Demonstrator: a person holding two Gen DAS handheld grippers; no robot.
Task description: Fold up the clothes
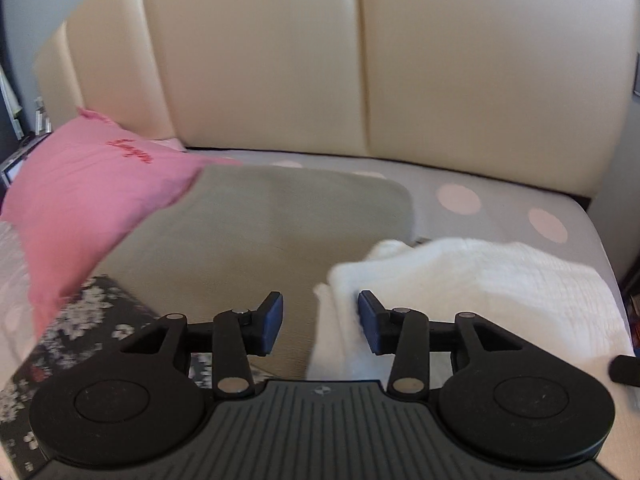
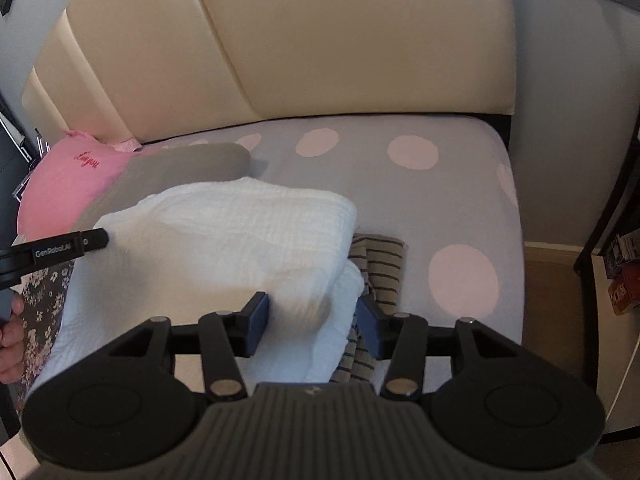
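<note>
Lying: white garment on the bed, folded into a thick pad, partly over a grey folded cloth on its far-left side and over a striped cloth on its right.
Long axis of white garment: runs roughly left to right across the right wrist view; rounded folded edge faces the headboard, looser layered end faces the right gripper.
Texture of white garment: crinkled, gauze-like weave with fine ridges; soft, puffy edges.
Left gripper: jaws spread; left corner of the white garment lies between the blue pads, the right pad at its edge, no squeeze visible.
Right gripper: jaws spread; near corner of the white garment sits in the gap, pads not pressing it.
Striped cloth: beige with thin dark stripes, limp, trailing under the right gripper's right finger.
Pink pillow: smooth cotton, red stitched lettering, far left.
Bed sheet: pale grey, large pink dots.
Floral cloth: dark, small white flowers, near left.
Headboard: cream, padded panels, smooth sheen.
</note>
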